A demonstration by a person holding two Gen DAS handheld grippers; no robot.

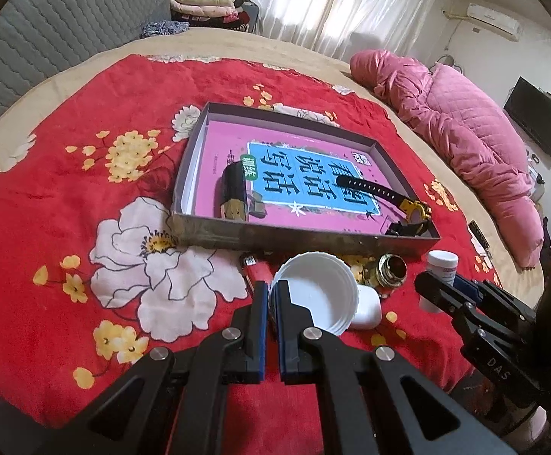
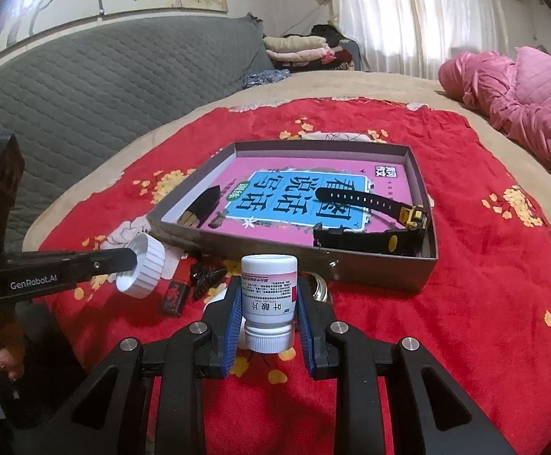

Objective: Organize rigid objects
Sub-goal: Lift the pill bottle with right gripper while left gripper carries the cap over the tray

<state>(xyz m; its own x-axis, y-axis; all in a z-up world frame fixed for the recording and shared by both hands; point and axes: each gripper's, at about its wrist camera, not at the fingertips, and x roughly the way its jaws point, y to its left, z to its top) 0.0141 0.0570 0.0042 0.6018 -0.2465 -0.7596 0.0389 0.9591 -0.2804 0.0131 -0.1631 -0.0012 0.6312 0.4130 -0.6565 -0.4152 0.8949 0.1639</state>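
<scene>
Crowding the lower centre of the left wrist view, a red lighter [image 1: 254, 270], a white earbud case [image 1: 368, 308] and a gold cap [image 1: 389, 270] lie on the floral blanket [image 1: 47, 197] before the grey box [image 1: 302, 237]. The left gripper [image 1: 271, 292] pinches a white lid's [image 1: 313, 292] rim. The right gripper [image 2: 266, 303] clamps an upside-down pill bottle [image 2: 269, 292] at lower centre; a wristwatch [image 2: 370, 223] lies inside the box.

Soft daylight is admitted through the white curtains [image 2: 419, 15], which are overexposed; edges are strongly bent and darkened by fisheye distortion.
</scene>
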